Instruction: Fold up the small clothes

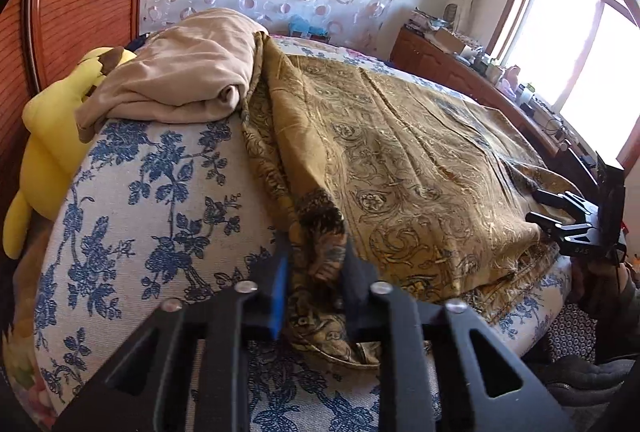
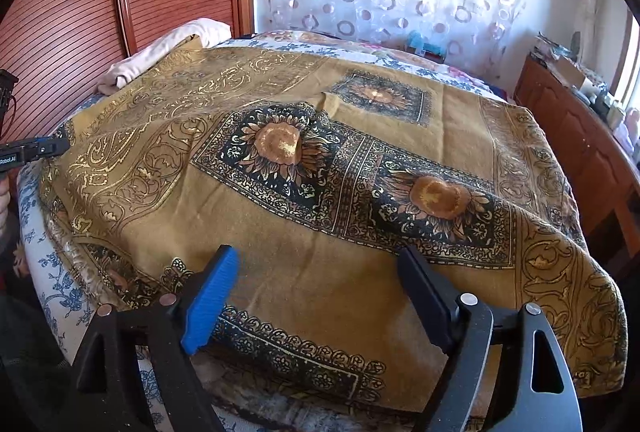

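Left tongs [image 1: 316, 288] clenched on cloth [image 1: 400, 167] corner at 6 o'clock, anchoring it on bed [image 1: 160, 191]; right tongs [image 2: 316, 296] released above near hem, likely ready to pinch.

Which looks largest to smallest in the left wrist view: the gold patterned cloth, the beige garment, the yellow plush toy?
1. gold patterned cloth, by far the largest.
2. beige garment.
3. yellow plush toy, partly hidden under the garment, so this rank is unsure.
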`<act>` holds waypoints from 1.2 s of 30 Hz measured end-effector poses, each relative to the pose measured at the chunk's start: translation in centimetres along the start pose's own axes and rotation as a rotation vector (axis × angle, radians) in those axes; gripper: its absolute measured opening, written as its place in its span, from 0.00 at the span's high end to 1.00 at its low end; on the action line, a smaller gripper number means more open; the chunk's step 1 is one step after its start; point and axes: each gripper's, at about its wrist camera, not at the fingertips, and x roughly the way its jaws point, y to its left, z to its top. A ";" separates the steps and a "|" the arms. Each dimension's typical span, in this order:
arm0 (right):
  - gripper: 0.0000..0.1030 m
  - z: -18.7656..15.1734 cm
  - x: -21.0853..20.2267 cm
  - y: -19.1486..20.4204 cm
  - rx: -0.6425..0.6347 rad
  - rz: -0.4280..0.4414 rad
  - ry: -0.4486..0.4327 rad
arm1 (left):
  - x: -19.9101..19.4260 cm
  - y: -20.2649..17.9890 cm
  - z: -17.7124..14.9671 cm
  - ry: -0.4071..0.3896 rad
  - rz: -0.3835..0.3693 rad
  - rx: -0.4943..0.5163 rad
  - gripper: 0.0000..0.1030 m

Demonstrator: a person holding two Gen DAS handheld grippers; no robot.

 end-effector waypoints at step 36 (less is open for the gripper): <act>0.11 -4.9 -12.0 -9.1 0.202 -0.077 -0.197 | 2.9 -27.7 14.8 -0.106 -0.429 0.453 0.91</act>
